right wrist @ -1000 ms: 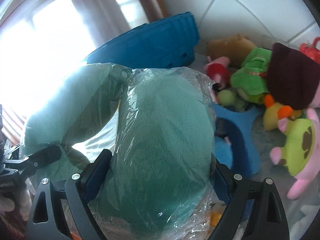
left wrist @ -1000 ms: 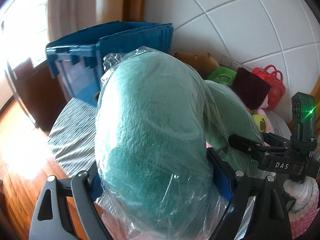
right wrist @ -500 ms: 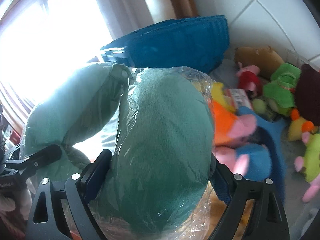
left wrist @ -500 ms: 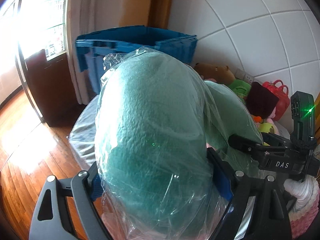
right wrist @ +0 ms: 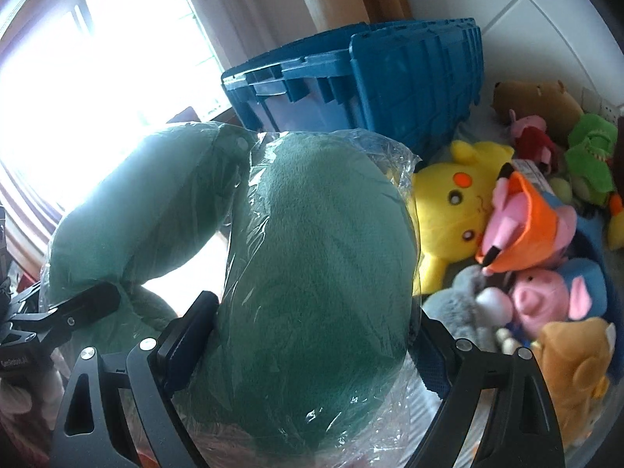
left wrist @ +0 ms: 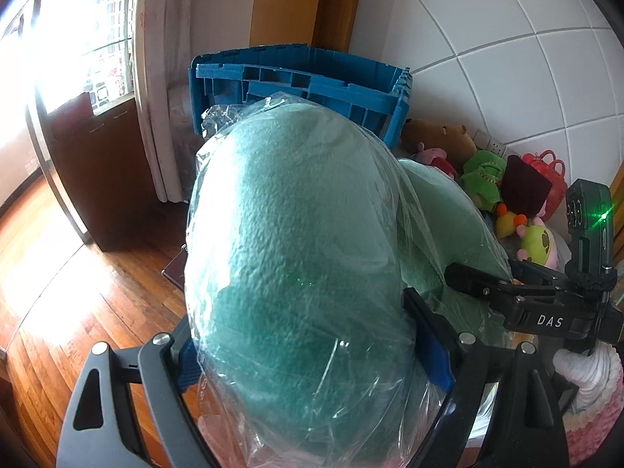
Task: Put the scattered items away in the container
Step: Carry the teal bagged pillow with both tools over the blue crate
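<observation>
Fingers of the left gripper (left wrist: 308, 347) and the right gripper (right wrist: 312, 331) each clamp one arm of the green neck pillow (left wrist: 296, 241), which is held in the air. Its arms point forward at the blue crate (right wrist: 374, 85) ahead; both grippers sit equally near.

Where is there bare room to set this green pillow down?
The open blue crate ahead shows bare inside wall near its rim; its floor is hidden. Right of it, the surface along the tiled wall is crowded with the yellow plush and other soft toys. Both tongs hold the pillow.
</observation>
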Available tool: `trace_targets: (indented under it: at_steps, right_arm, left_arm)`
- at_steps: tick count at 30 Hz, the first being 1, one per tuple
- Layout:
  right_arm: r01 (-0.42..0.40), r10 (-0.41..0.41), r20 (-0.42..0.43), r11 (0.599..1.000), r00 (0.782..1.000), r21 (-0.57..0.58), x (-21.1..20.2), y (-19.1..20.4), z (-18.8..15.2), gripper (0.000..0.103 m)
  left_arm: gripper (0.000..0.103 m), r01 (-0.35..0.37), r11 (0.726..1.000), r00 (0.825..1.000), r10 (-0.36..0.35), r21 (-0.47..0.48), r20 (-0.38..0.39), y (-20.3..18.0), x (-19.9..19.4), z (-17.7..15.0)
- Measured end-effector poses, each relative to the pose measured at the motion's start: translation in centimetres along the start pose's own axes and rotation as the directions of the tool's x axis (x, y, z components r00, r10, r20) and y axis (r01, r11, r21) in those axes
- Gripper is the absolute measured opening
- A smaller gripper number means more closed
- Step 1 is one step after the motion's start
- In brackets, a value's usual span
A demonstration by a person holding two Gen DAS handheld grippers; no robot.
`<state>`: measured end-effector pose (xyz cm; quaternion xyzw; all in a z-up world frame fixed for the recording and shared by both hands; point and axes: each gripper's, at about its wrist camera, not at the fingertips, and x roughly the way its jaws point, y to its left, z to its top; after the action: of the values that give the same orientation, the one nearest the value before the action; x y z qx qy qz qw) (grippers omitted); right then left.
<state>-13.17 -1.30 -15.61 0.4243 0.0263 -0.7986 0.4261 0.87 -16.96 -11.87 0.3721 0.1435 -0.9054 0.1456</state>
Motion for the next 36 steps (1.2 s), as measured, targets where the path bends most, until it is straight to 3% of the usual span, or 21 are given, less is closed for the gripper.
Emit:
trace_targets:
  at_steps: [4, 9, 20, 29, 36]
  right_arm:
    - [0.023, -0.023, 0.025, 1.0, 0.999, -0.009, 0.0, 1.4, 1.5, 0.091]
    - [0.048, -0.045, 0.107, 0.998, 0.993, -0.029, -0.3, 2.0, 6.0, 0.091]
    - [0.067, -0.048, 0.314, 0.996, 0.948, -0.053, -1.0, 1.4, 19.8, 0.091]
    - [0.112, -0.109, 0.346, 0.994, 0.932, 0.01, 3.9, 0.0, 28.5, 0.091]
    - [0.204, -0.243, 0.32, 0.967, 0.916, 0.152, 9.9, -2.8, 35.9, 0.091]
  left_arm:
    - [0.088, 0.022, 1.0, 0.999, -0.023, 0.017, 0.038, 1.2, -0.1, 2.3]
    - [0.088, 0.039, 0.998, 0.992, -0.045, 0.054, 0.114, 1.7, 0.0, 7.6]
    - [0.088, 0.047, 0.988, 0.959, -0.086, 0.145, 0.271, 2.1, 1.0, 21.2]
    - [0.088, 0.107, 0.966, 0.956, -0.165, 0.235, 0.243, 5.3, 8.4, 31.4]
    - [0.088, 0.236, 0.906, 0.946, -0.297, 0.35, 0.13, 7.2, 18.1, 42.4]
